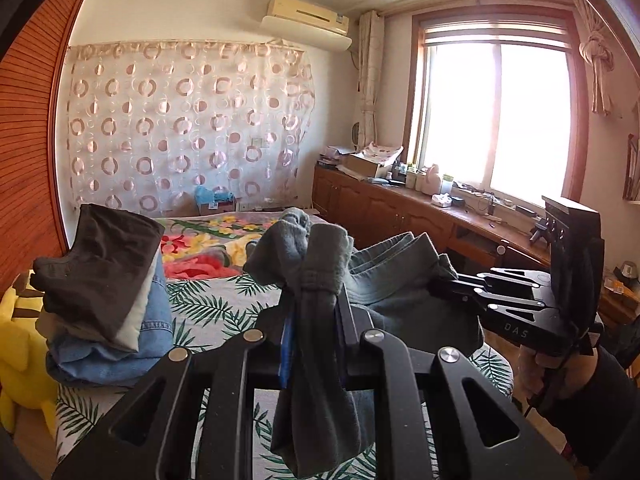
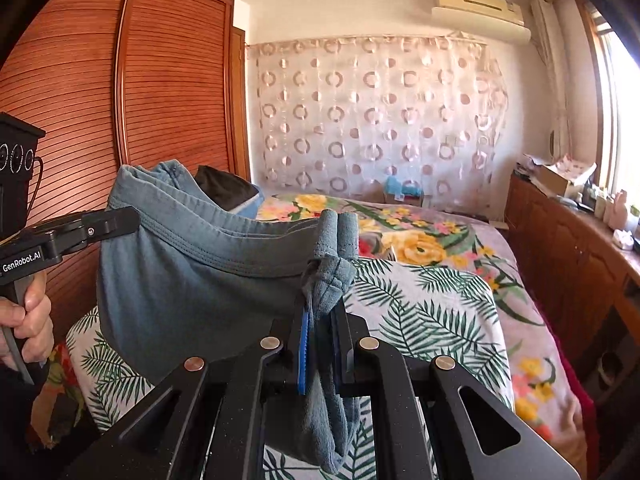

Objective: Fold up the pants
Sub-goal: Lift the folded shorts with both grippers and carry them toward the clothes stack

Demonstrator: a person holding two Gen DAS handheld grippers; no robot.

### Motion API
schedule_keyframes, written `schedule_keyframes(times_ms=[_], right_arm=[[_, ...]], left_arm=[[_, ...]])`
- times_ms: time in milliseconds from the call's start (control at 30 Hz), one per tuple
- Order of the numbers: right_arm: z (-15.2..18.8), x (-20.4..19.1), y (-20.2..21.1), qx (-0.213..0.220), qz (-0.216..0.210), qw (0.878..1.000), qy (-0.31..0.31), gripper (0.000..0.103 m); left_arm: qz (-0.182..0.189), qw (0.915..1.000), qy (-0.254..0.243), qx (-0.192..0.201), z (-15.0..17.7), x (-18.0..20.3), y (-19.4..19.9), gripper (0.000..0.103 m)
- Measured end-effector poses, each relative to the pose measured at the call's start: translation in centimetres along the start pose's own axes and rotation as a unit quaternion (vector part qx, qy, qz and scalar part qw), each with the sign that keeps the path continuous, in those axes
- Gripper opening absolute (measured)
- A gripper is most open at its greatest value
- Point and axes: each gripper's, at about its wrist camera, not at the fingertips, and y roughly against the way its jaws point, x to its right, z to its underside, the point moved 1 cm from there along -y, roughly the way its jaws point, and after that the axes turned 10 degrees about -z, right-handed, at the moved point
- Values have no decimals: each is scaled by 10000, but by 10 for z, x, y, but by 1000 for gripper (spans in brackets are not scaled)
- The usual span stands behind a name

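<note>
A pair of grey-blue pants (image 2: 192, 272) hangs by its waistband between my two grippers, lifted above the bed. In the left wrist view my left gripper (image 1: 316, 304) is shut on a bunched end of the waistband, and cloth droops below the fingers. My right gripper (image 1: 440, 284) bites the other end of the pants (image 1: 400, 276) at the right. In the right wrist view my right gripper (image 2: 322, 300) is shut on gathered fabric, while the left gripper (image 2: 128, 218) clamps the far end at the left. A hand holds each gripper's handle.
The bed (image 2: 432, 300) has a leaf-print sheet and a flowered blanket. A stack of folded clothes (image 1: 104, 276) sits on its left side, beside a yellow plush toy (image 1: 20, 344). A wooden wardrobe (image 2: 160, 100) stands at the left, a cluttered sideboard (image 1: 400, 208) under the window.
</note>
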Motion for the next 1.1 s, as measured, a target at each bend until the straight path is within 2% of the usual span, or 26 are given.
schedule_keyframes(times_ms=[333, 733, 1100], right_arm=[[-20, 4, -31, -112, -110, 9996, 222, 9], [-47, 18, -72, -160, -352, 9983, 433, 9], [-86, 32, -126, -67, -608, 9953, 750, 9]], left_arm=[[-145, 9998, 134, -38, -3, -29, -14, 18], [-396, 9991, 170, 64, -24, -63, -30, 18], [-773, 9963, 324, 164, -45, -112, -54, 18]])
